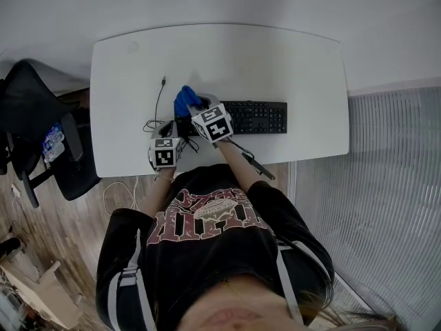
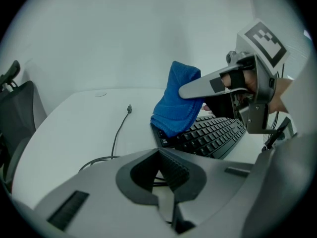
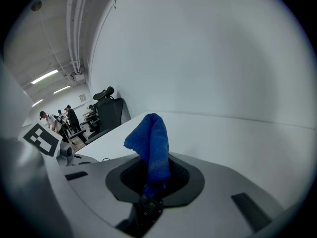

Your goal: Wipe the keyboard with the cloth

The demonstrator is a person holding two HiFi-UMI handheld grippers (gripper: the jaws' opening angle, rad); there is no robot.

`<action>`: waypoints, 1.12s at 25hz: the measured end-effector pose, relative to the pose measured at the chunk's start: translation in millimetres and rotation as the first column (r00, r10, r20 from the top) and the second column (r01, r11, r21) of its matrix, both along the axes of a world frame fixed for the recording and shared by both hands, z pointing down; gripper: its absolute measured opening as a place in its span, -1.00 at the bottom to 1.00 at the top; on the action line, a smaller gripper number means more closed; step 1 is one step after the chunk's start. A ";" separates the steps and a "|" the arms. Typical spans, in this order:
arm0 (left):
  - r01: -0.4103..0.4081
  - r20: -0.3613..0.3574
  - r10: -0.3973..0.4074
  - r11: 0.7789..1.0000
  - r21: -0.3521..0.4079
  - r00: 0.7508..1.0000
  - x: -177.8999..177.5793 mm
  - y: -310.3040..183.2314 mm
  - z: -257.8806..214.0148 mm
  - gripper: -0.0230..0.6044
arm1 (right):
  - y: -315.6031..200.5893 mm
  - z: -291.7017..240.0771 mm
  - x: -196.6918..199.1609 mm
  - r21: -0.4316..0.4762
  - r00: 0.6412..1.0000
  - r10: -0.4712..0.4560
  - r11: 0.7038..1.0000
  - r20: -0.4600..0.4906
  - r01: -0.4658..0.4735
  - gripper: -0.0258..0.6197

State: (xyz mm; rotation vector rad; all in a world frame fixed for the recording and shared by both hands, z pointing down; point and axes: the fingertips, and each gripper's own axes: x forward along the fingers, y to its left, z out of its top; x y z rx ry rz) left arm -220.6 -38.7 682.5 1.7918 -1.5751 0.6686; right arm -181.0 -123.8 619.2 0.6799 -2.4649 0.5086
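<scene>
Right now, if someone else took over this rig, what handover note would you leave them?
Left gripper: shut, empty, low over the table near its front edge.
Right gripper: shut on the blue cloth, which hangs at the left end of the keyboard; contact with the keys is unclear.
Done: cloth gripped and brought to the keyboard.
Left: wipe along the keys to the right end; how much is wiped doesn't show.
</scene>
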 end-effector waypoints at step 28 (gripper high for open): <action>0.024 0.064 -0.023 1.000 -0.006 0.998 3.9 -1.1 5.5 -0.82 | -23.5 28.8 104.2 -0.019 0.992 0.106 0.994 -0.071 -0.108 -0.72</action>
